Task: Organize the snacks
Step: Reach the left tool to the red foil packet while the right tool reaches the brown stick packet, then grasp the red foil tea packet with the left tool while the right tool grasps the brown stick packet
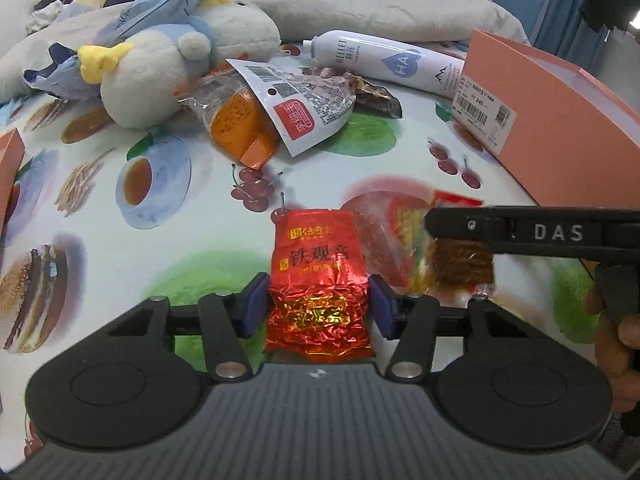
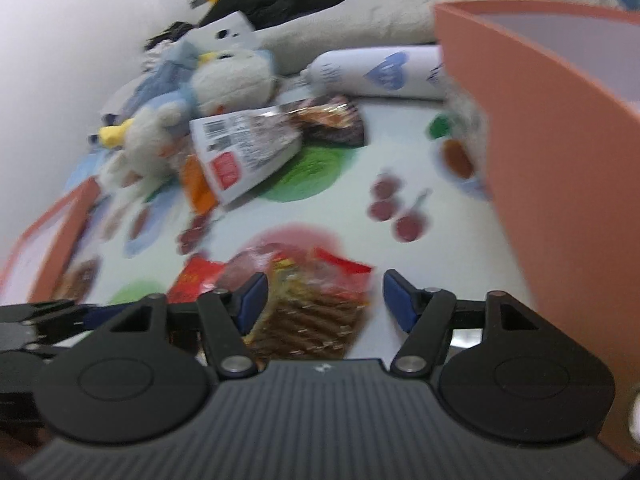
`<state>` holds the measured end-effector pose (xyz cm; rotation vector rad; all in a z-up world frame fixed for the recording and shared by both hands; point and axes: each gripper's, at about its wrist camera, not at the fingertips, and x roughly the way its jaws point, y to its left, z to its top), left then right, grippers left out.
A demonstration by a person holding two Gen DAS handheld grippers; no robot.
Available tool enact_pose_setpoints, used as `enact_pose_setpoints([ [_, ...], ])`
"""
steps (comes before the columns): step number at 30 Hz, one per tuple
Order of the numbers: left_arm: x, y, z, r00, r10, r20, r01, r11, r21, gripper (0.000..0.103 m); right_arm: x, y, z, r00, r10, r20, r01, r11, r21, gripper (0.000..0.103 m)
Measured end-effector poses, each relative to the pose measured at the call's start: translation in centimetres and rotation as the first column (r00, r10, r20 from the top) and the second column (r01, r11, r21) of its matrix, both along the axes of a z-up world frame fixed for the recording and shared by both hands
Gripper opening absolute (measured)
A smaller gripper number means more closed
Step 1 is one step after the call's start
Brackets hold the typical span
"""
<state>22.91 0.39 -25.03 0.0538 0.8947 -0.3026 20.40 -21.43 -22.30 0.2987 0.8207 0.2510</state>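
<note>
A: What is seen across the bench?

B: A printed food-pattern cloth is spread over it. A large salmon-pink box is stood open along the right edge, probably set there to receive the snacks. A white spray can is laid on its side at the far edge, and plush toys are heaped toward the far left corner.

A: And the snacks?

B: A white-labelled pouch and an orange packet are piled against the plush toys, with a dark wrapper just behind them. Two more are laid at the near edge: a red foil tea packet and, touching it on the right, a clear biscuit pack.

A: How are the grippers placed?

B: The left gripper is lowered over the tea packet, its blue pads set at either flank. The left pad seems pressed to the foil; on the right a sliver of gap may remain, so the grip is judged just about made. The right gripper is held open astride the biscuit pack, one pad at its edge, the other well clear. That view is blurred.

A: Why both at once?

B: Presumably so each packet can be lifted to the box together.
</note>
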Motion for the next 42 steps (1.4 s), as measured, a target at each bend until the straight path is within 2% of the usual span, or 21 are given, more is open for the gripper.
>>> enact_pose_setpoints([
  [2,-0.1,0.0,0.0,1.000,-0.001,0.007,0.001,1.000,0.003,0.059,-0.2,0.1,-0.1,0.999,0.032,-0.010,-0.031,0.998,0.052,0.067],
  [7,-0.4,0.0,-0.1,1.000,-0.004,0.013,0.004,1.000,-0.002,0.059,-0.8,0.2,0.0,0.999,0.034,-0.028,-0.030,0.991,0.130,0.066],
  [10,-0.5,0.3,-0.1,1.000,-0.003,0.011,0.003,1.000,-0.016,0.059,-1.0,-0.1,0.1,0.999,0.029,-0.038,-0.021,0.982,0.187,0.060],
  [17,-0.7,0.6,-0.1,1.000,0.006,0.011,-0.005,0.999,-0.032,0.058,-1.1,-0.2,1.6,0.998,0.071,0.001,-0.068,0.957,0.283,0.056],
  [21,-0.8,0.7,-0.1,1.000,0.007,0.013,-0.006,0.999,-0.033,0.058,-0.7,-0.6,1.5,0.996,0.086,-0.027,-0.067,0.905,0.421,0.055],
  [24,-0.9,0.8,-0.2,1.000,0.007,0.014,-0.007,0.999,-0.038,0.058,-0.5,-0.2,1.7,0.996,0.085,-0.038,-0.062,0.912,0.404,0.055],
  [27,-0.9,0.9,-0.2,1.000,0.008,0.014,-0.007,0.999,-0.042,0.058,-0.4,0.4,1.5,0.995,0.085,-0.051,-0.063,0.939,0.339,0.054],
  [28,-0.9,1.0,-0.2,1.000,0.009,0.014,-0.008,0.999,-0.048,0.058,-0.3,0.4,1.1,0.993,0.094,-0.074,-0.063,0.939,0.337,0.042],
  [29,-0.9,1.0,-0.3,1.000,0.008,0.015,-0.007,0.999,-0.049,0.058,-0.1,0.5,0.6,0.989,0.105,-0.106,-0.062,0.934,0.351,0.035],
  [30,-0.9,1.0,-0.3,1.000,0.008,0.017,-0.007,0.999,-0.050,0.058,0.0,0.7,0.0,0.984,0.114,-0.134,-0.058,0.928,0.368,0.032],
  [33,-1.0,1.0,-0.3,1.000,0.005,0.021,-0.004,0.999,-0.047,0.058,-0.2,1.0,-0.9,0.982,0.105,-0.155,-0.043,0.933,0.357,0.030],
  [36,-1.0,1.1,-0.3,1.000,0.006,0.020,-0.005,0.999,-0.049,0.058,-0.2,0.9,-1.3,0.981,0.061,-0.183,0.005,0.940,0.342,0.015],
  [42,-1.0,1.3,0.0,1.000,0.027,0.011,-0.026,0.998,-0.058,0.058,-1.0,1.1,0.2,0.990,0.044,-0.132,-0.013,0.973,0.229,0.014],
])
